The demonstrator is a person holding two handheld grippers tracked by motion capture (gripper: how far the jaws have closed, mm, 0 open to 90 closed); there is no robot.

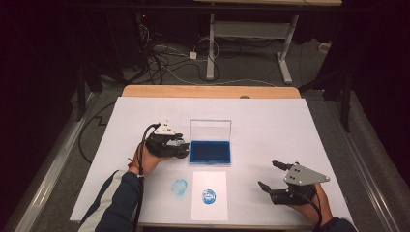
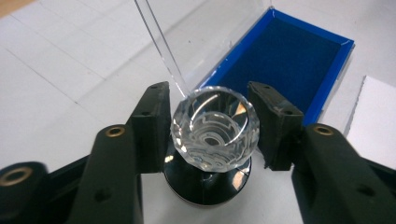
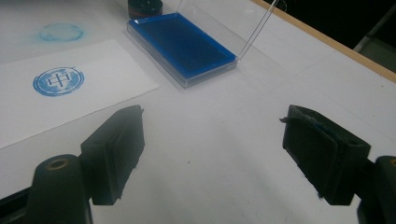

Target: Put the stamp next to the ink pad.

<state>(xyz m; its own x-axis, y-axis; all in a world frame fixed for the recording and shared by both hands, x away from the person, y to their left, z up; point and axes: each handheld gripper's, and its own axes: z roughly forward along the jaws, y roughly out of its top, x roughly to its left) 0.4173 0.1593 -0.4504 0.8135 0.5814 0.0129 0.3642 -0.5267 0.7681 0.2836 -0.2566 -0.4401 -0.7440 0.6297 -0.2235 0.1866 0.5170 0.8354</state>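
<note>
Stamping done: paper (image 1: 209,195) bears the blue mark. Your left gripper (image 2: 214,130) brackets the crystal-handled stamp (image 2: 214,128), jaws slightly apart, at the ink pad's (image 1: 210,151) nine o'clock; right gripper (image 3: 233,154) is spread, idle.

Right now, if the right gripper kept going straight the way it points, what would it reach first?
Probably the blue ink pad in its open clear case. The right gripper is open above bare white table cover; the stamped paper lies off to one side.

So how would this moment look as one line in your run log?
left gripper: around crystal-topped stamp, gap each side | right gripper: open, empty | ink pad: lid up | paper: stamped blue
</note>
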